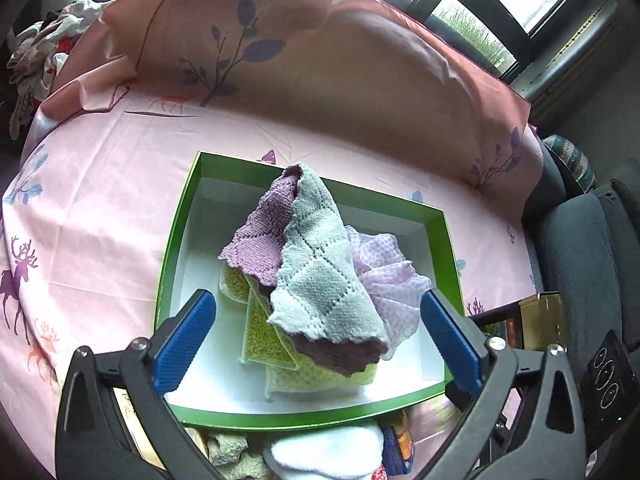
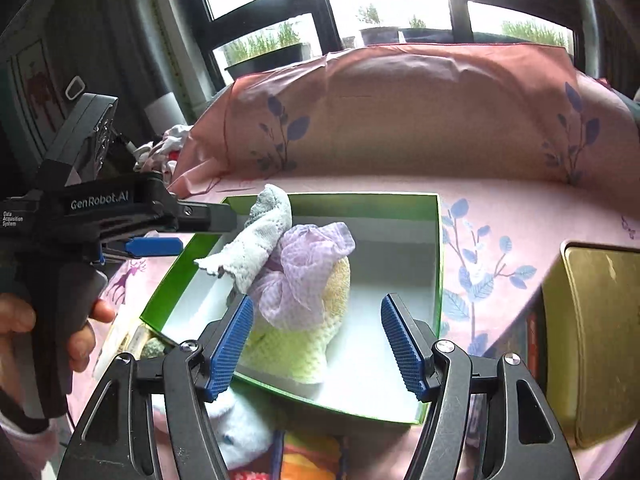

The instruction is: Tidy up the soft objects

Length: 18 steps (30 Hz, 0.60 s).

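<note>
Where cloths [image 1: 316,280] crowd, gold tin [image 2: 592,340] beside.

A box [image 1: 438,240] sits on the sheet [image 1: 100,200] before a pillow [image 1: 320,80], holding a heap of cloths [image 1: 316,280] toward its left half, with a tin [image 2: 592,320] to its right and more soft things [image 1: 320,452] lying against its near wall
</note>
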Each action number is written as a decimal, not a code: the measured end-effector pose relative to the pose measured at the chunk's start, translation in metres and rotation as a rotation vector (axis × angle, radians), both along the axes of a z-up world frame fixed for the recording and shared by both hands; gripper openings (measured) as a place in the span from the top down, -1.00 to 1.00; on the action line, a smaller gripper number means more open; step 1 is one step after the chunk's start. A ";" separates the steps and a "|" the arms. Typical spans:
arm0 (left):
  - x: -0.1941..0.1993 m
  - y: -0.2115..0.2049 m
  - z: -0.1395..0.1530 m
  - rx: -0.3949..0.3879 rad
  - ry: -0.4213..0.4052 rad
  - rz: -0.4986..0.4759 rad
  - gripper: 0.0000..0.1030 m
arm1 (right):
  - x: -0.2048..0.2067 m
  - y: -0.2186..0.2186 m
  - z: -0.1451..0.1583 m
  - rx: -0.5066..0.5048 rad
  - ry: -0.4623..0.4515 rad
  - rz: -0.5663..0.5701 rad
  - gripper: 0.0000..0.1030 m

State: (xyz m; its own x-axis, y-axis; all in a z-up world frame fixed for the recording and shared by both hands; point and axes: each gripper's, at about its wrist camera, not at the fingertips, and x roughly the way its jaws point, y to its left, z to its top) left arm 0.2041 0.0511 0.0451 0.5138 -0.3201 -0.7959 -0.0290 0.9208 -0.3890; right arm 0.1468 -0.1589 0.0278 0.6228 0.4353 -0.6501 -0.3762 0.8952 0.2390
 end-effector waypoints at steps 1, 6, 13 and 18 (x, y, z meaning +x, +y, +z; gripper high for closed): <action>-0.007 0.002 0.004 -0.003 -0.008 0.002 -0.98 | -0.007 -0.004 -0.001 0.010 0.007 0.004 -0.30; -0.050 0.001 0.015 0.000 -0.044 -0.017 -0.98 | -0.041 -0.018 -0.017 0.006 0.065 0.009 -0.30; -0.124 -0.003 0.001 -0.016 -0.067 -0.070 -0.98 | -0.069 -0.029 -0.063 0.056 0.208 -0.003 -0.30; -0.164 0.001 -0.026 -0.056 -0.021 -0.067 -0.98 | -0.063 -0.028 -0.086 0.157 0.281 -0.013 -0.30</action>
